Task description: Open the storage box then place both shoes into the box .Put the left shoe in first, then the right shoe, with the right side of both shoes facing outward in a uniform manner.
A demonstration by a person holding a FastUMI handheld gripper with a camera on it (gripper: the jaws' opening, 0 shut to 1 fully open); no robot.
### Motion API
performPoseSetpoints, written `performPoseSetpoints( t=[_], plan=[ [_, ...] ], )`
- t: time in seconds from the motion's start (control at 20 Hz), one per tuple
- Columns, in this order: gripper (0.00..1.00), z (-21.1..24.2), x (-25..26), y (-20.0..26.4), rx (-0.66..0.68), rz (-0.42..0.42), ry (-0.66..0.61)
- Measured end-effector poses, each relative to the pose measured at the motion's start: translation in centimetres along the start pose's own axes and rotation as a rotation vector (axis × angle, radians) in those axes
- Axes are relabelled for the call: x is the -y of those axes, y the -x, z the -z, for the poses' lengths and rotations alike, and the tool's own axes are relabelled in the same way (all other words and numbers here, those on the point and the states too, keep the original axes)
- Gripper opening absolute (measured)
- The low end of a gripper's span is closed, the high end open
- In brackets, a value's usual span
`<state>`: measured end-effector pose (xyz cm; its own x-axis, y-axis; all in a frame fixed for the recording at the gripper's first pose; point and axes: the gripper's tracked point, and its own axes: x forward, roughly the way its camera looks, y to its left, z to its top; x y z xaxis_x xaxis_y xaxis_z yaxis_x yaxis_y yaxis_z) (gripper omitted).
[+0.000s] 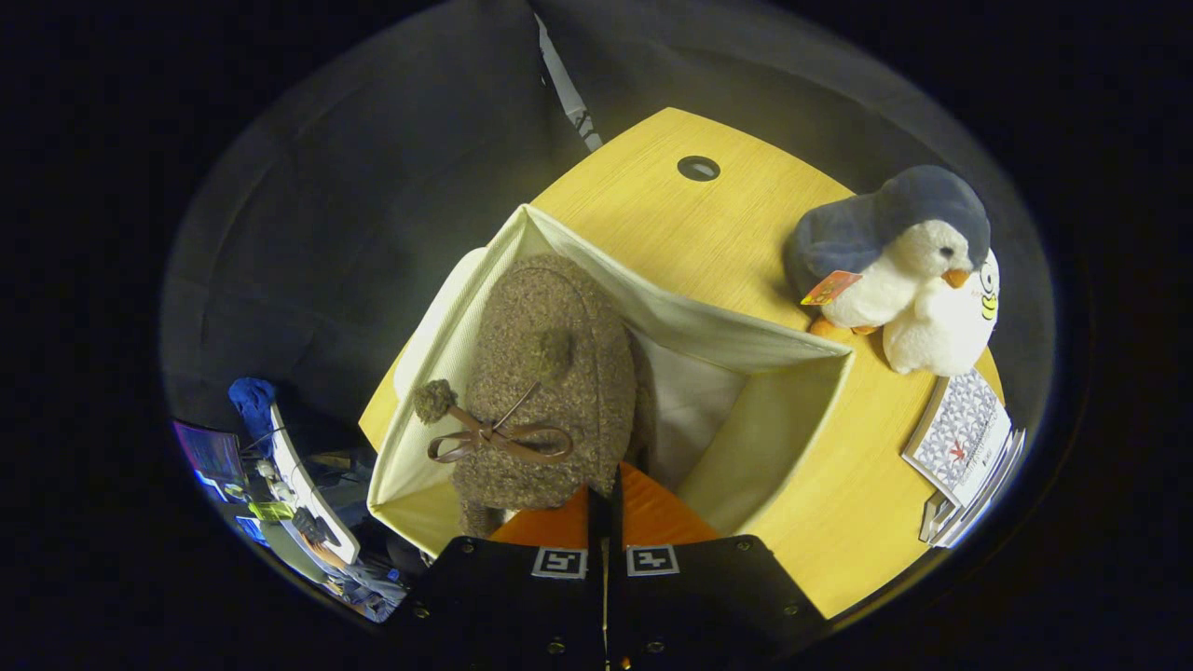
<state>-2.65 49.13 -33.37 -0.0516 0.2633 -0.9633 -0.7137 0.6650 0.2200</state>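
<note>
Gripper view, looking down along the claw (606, 508) into the open storage box (792, 410), a cream fabric bin that stands on the wooden worktop (690, 233). The claw's two fingers lie pressed nearly together, with only a thin slit between them; whether they pinch the heel edge of the shoe or merely rest shut against it cannot be told, since the contact is hidden. The shoe (550, 391), a brown fuzzy slipper-boot with a leather bow (499, 438) and pompoms, lies just ahead of the fingertips and already inside the box, pressed toward its left wall. Its long axis runs straight away from the claw, roughly in line with the fingers. The right half of the box, beside the shoe, is bare lining, and judged from this it is the space left for the second shoe. A plush penguin (909, 270) and a stack of booklets (965, 438) sit on the worktop beyond the box's right wall, well apart from the claw.
</note>
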Motion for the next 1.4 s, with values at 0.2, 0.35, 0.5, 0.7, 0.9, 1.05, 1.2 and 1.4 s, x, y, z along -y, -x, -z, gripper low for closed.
performPoseSetpoints(
  t=[0.2, 0.35, 0.5, 0.7, 0.9, 1.05, 1.2, 1.4],
  plan=[
    [0.06, -0.3, -1.5, 0.0, 0.006, -0.069, -0.021],
    [0.48, -0.8, -1.9, 1.7, 0.077, -0.097, -0.002],
    [0.77, -0.9, -1.3, 4.9, 0.189, -0.090, -0.008],
    [0.77, 1.1, 1.5, 10.2, 0.380, -0.060, -0.098],
    [0.77, 4.7, 6.3, 15.9, 0.588, 0.062, -0.193],
    [0.77, 8.2, 10.2, 20.8, 0.737, 0.170, -0.286],
    [0.76, 10.2, 13.7, 23.8, 0.885, 0.260, -0.362],
    [0.76, 13.1, 17.3, 31.5, 1.140, 0.442, -0.373]
  ],
)
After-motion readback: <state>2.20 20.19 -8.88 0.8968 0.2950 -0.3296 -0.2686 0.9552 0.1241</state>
